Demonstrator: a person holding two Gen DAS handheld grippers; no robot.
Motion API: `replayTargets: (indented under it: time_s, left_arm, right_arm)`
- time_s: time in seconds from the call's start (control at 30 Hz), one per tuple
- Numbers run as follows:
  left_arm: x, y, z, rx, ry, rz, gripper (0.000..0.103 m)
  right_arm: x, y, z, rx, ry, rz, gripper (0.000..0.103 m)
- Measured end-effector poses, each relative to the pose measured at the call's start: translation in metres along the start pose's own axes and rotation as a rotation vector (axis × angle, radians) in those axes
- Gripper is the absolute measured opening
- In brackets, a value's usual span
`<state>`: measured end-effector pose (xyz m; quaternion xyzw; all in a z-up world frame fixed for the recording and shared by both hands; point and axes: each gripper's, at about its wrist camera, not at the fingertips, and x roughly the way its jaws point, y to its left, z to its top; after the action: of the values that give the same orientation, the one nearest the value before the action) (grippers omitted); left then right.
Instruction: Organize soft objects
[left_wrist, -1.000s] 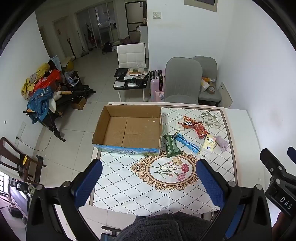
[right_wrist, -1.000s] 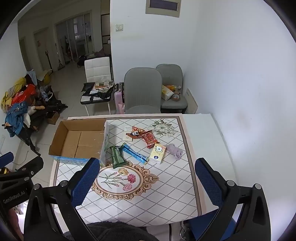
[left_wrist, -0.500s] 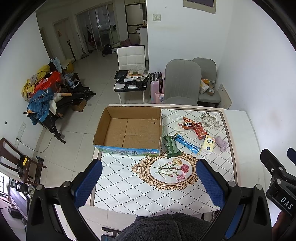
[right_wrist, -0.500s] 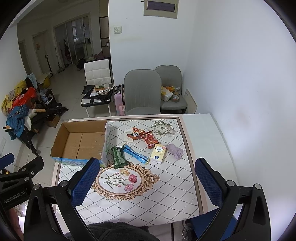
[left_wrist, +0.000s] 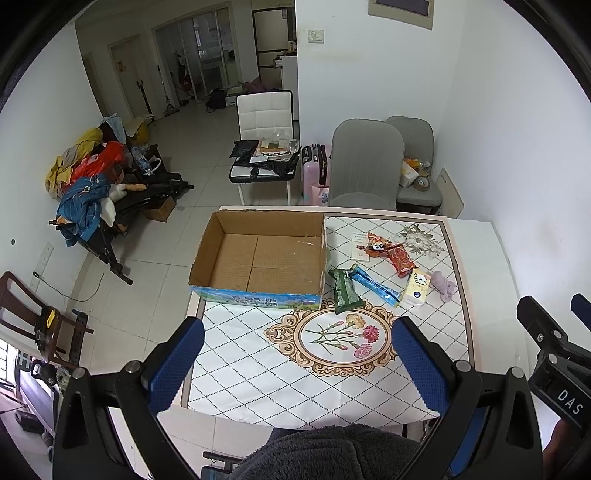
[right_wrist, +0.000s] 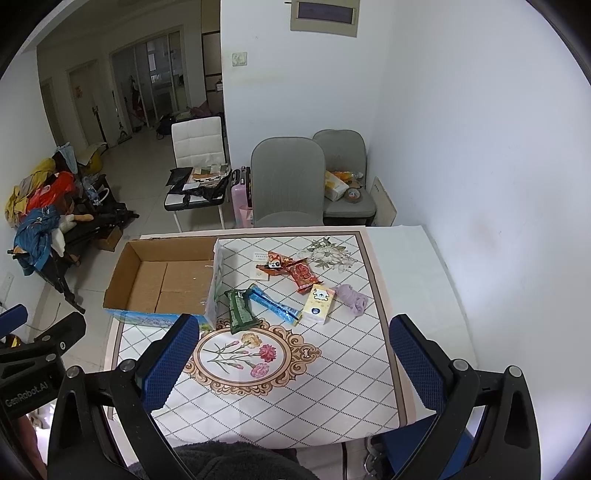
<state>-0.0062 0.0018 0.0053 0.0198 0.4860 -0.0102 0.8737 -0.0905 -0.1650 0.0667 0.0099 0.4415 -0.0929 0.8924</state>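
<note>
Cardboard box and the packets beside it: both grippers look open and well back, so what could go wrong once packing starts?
The green packet and blue packet overlap, so a grasp may drag both. The purple cloth is limp and may slip from the fingers. The cardboard box overhangs the table edge, so a nudge might tip it off.

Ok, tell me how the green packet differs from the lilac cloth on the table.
The green packet is flat, printed and straight-edged; the lilac cloth is plain and bunched into a soft lump. The packet lies close beside the cardboard box; the cloth lies farthest from it. Both rest on the table, ungripped.
</note>
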Motion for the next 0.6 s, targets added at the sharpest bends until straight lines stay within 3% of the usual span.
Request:
replayTargets:
  time_s: [0.6]
  left_arm:
    - [-0.0021,-0.0018,-0.0044,-0.001,-0.012,-0.001,0.103]
  right_arm:
    - [0.0005,-0.0024,0.0034,-0.007,-0.015,0.007,0.103]
